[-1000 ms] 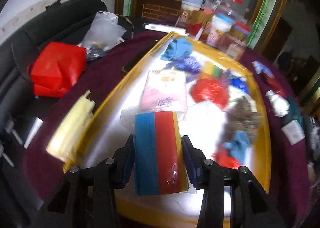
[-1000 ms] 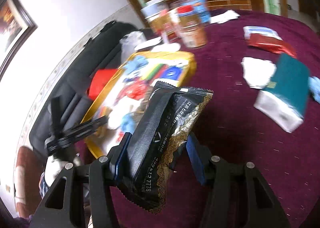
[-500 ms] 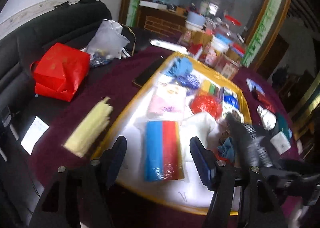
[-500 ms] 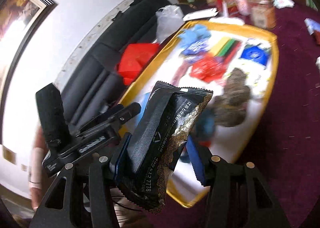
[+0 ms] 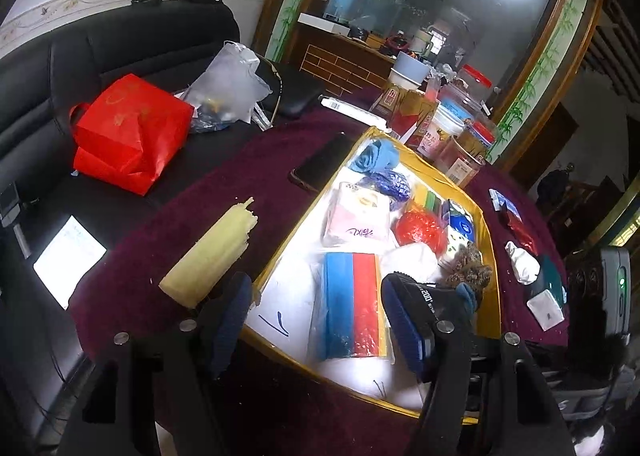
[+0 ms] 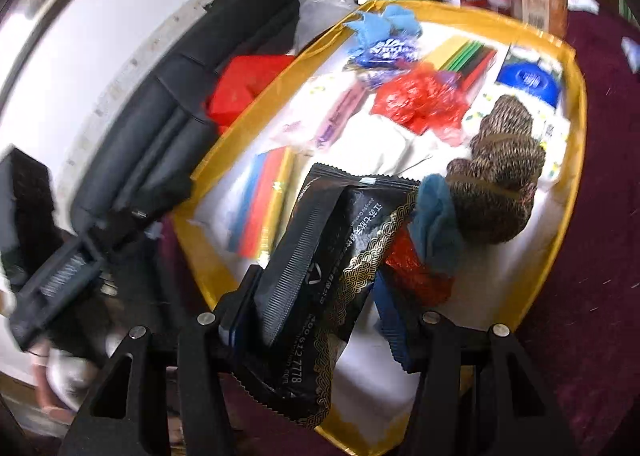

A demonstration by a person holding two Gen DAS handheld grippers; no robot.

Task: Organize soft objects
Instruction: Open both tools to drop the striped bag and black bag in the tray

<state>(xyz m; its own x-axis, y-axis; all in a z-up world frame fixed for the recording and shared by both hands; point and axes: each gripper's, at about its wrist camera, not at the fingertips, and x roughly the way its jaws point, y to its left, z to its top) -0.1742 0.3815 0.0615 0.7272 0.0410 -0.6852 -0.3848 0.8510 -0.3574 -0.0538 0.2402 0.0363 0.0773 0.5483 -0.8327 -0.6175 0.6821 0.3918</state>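
A yellow-rimmed white tray (image 5: 486, 252) (image 6: 576, 160) holds several soft things. A blue, red and yellow cloth pack (image 5: 352, 312) (image 6: 260, 200) lies at its near end. My left gripper (image 5: 320, 324) is open and empty, just above and behind that pack. My right gripper (image 6: 316, 316) is shut on a black and gold packet (image 6: 324, 268) and holds it over the tray's near end. The packet also shows in the left wrist view (image 5: 428, 296). A brown knitted piece (image 6: 500, 176), a red plastic bag (image 6: 420, 100) and a blue cloth (image 6: 384, 24) lie further in.
A pale yellow roll (image 5: 212, 256) lies on the maroon tablecloth (image 5: 224, 176) left of the tray, a dark phone (image 5: 324, 164) beyond it. A red bag (image 5: 128, 132) sits on the black sofa. Jars and boxes (image 5: 444, 120) stand behind the tray. Small packets (image 5: 520, 256) lie at the right.
My left gripper has let go of the cloth pack, opened and drawn back. My right gripper has swung left with the black packet, from over the tablecloth to over the tray.
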